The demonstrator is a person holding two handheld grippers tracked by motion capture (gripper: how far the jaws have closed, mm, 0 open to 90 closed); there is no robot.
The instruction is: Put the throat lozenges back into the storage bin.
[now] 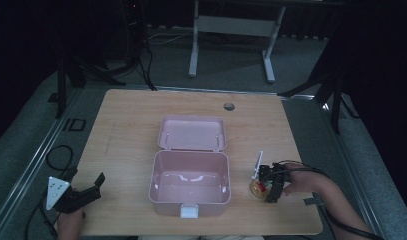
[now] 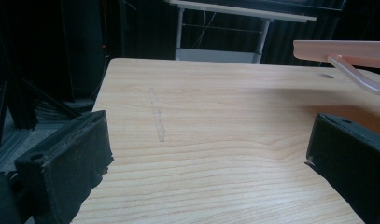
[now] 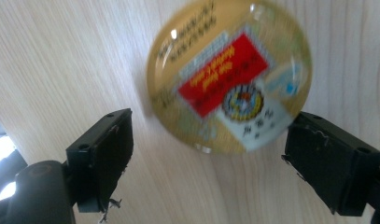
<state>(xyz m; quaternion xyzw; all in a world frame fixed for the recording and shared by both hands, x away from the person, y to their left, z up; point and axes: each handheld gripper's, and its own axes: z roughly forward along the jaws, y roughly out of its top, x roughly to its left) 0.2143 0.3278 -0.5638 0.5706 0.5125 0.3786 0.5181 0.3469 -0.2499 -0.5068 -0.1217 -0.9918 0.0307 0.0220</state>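
The pink box (image 1: 190, 182) stands open in the middle of the table (image 1: 126, 130), its raised lid (image 1: 192, 133) walling off the far side; bare wood runs wide to its left, where the left gripper (image 1: 88, 192) rests with jaws apart and nothing between them; on the right the lane is narrower, taken up by a round container (image 3: 229, 74) lying between the right gripper's (image 1: 271, 187) spread jaws, a white stick (image 1: 257, 164) just beyond it.
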